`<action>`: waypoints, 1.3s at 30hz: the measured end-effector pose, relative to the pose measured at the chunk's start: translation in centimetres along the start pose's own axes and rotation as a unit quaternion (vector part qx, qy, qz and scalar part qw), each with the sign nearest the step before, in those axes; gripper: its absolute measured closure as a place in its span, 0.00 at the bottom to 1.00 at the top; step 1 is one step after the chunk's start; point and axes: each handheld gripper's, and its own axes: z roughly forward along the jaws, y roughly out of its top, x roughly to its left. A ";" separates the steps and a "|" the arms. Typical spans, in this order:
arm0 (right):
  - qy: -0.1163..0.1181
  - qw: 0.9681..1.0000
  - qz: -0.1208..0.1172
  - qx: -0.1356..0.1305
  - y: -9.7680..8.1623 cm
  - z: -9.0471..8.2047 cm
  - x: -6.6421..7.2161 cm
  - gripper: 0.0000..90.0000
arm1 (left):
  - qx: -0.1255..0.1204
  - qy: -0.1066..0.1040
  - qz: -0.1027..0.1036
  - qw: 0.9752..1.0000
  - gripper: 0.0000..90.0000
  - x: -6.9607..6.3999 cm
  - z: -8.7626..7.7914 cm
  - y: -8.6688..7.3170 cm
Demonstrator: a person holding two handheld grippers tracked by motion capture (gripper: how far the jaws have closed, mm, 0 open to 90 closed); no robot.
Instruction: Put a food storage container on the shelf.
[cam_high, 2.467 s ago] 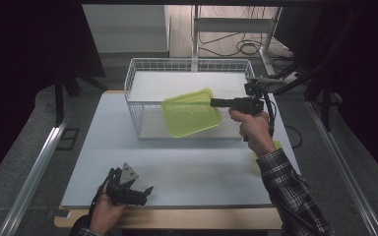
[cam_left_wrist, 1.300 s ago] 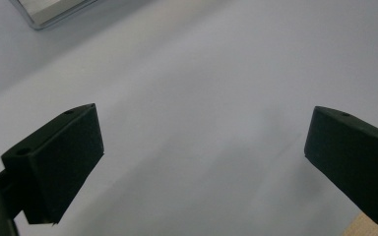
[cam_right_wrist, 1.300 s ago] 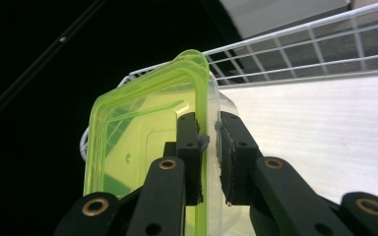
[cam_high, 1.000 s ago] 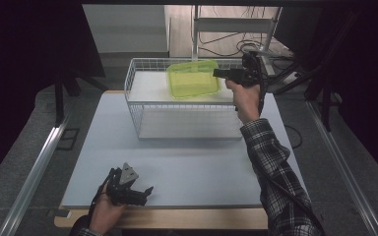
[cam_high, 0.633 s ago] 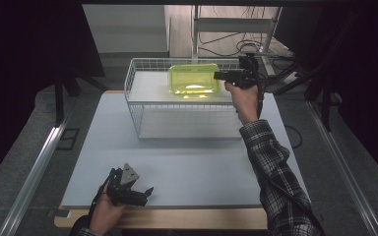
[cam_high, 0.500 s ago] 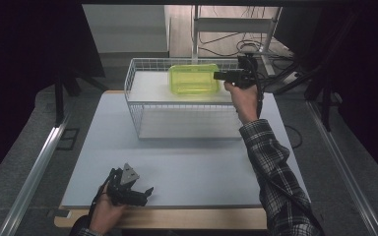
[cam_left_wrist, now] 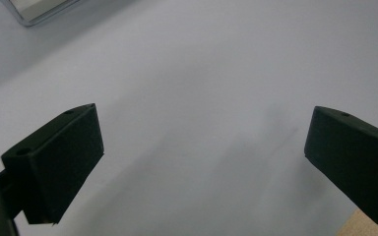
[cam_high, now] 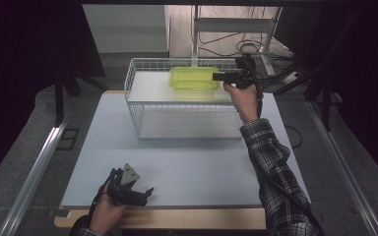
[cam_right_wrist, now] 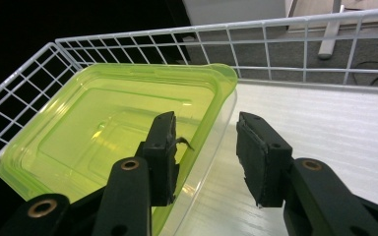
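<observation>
A yellow-green plastic container [cam_high: 194, 77] sits in the far part of a white wire basket [cam_high: 182, 120]. My right gripper [cam_high: 216, 76] is at the container's right end. In the right gripper view the container [cam_right_wrist: 103, 132] has its rim between the jaws of the right gripper [cam_right_wrist: 204, 123], one jaw inside the tub and one outside. The jaws have just been opening and the pads stand off the wall. My left gripper [cam_high: 145, 192] rests near the table's front edge, and in its own view the left gripper [cam_left_wrist: 202, 132] is open over bare table.
The basket's wire wall [cam_right_wrist: 275, 29] rises just behind the container. The pale table [cam_high: 192, 167] stretches between the basket and the left hand. Cables and a stand's legs [cam_high: 236, 29] lie on the floor beyond the table.
The right hand carried the container from the basket's front to its far side and set it down, then its jaws parted. The left hand stayed put.
</observation>
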 end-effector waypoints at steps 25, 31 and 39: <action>0.033 0.994 -0.107 0.010 -1.8 -2.8 2.2 0.24 | -0.001 -0.009 -0.020 1.000 0.03 0.0 -0.1 0.2; 0.037 0.991 -0.127 0.014 -2.8 -3.7 2.7 0.17 | -0.003 -0.014 -0.021 1.000 0.03 0.0 -0.2 0.2; 0.050 0.988 -0.144 0.015 -4.3 -4.9 2.9 0.11 | -0.009 -0.015 -0.020 1.000 0.03 -0.1 -0.3 0.3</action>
